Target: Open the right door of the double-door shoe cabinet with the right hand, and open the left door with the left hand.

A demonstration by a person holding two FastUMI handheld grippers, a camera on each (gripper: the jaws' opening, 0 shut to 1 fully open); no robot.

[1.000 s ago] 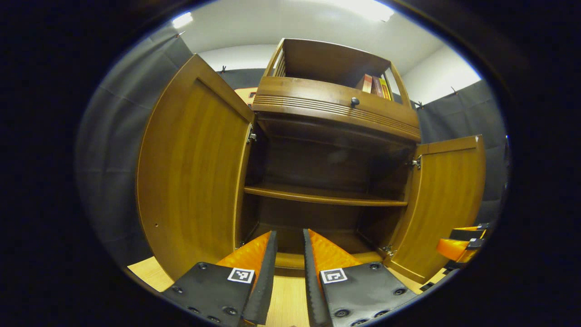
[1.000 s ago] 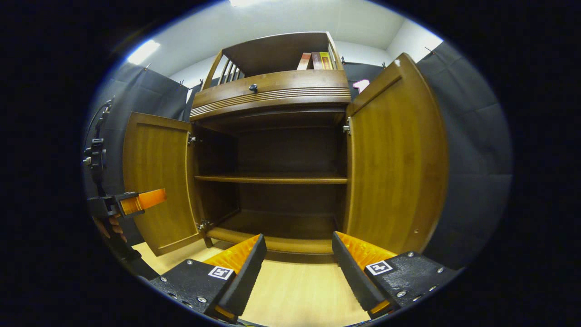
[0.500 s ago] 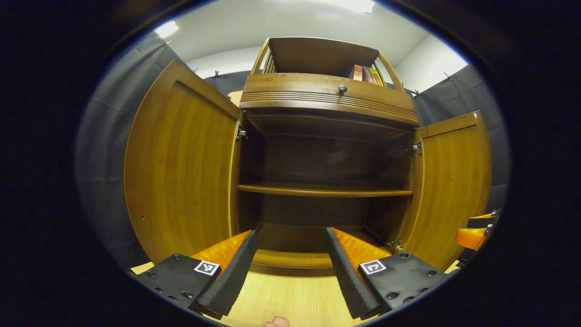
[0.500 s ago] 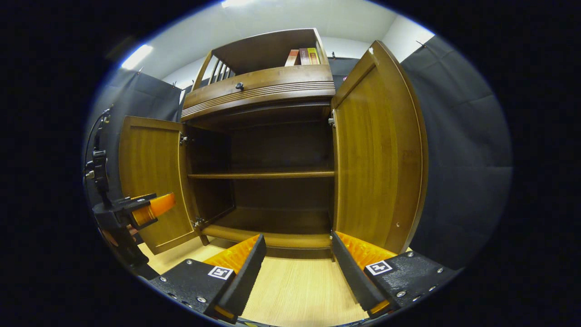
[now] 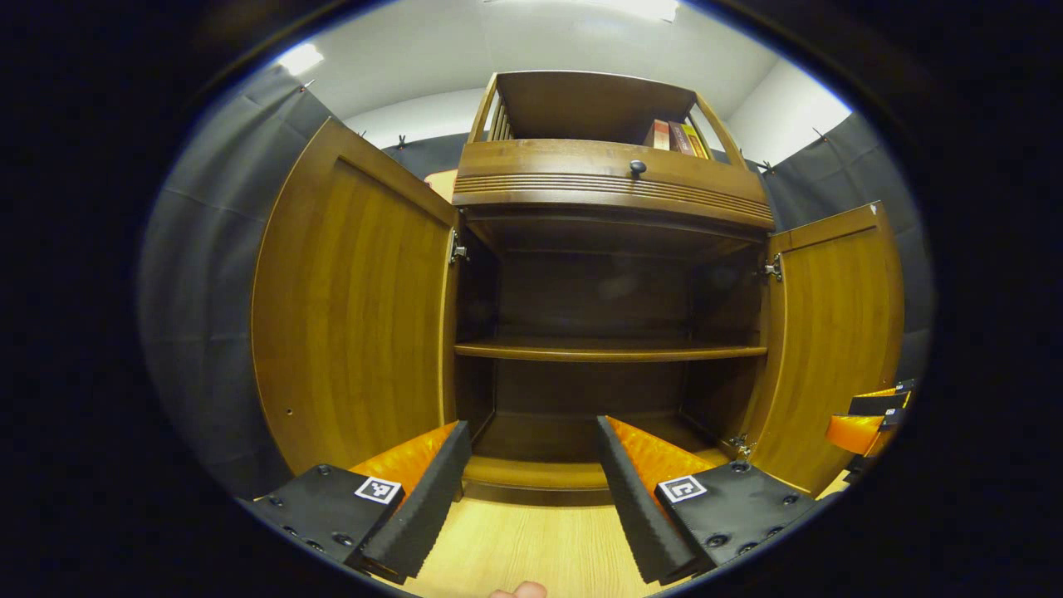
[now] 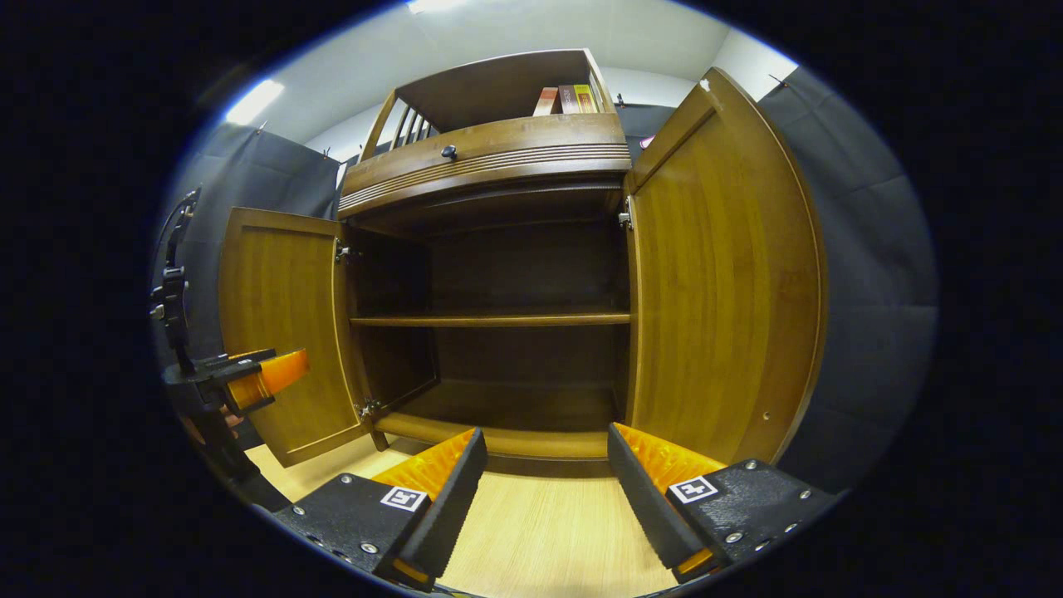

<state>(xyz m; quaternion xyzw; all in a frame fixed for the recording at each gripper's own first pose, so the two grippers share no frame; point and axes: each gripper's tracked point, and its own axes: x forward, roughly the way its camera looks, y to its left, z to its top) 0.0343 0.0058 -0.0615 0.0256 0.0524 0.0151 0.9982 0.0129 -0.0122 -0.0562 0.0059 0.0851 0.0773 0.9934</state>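
Observation:
The wooden shoe cabinet (image 5: 610,183) stands with both doors swung wide. In the left gripper view its left door (image 5: 357,316) is close on the left and its right door (image 5: 830,332) stands farther off. My left gripper (image 5: 531,428) is open with nothing between its fingers, low in front of the cabinet's bottom rail. In the right gripper view the right door (image 6: 722,291) is near on the right and the left door (image 6: 282,324) stands across. My right gripper (image 6: 546,436) is open and empty, clear of both doors. The left gripper (image 6: 249,378) also appears beside the left door.
Inside, one shelf (image 5: 606,350) splits the dark, bare interior. A drawer with a round knob (image 5: 637,168) sits above, and books (image 5: 677,137) stand in the top rack. Light wooden floor (image 6: 540,540) lies under both grippers. Black cloth walls flank the cabinet. The right gripper (image 5: 864,419) shows past the right door.
My left gripper's fingers have spread from a narrow gap to wide open, and it has drawn back slightly. The right gripper stays open, its view shifting only a little. Both doors remain open.

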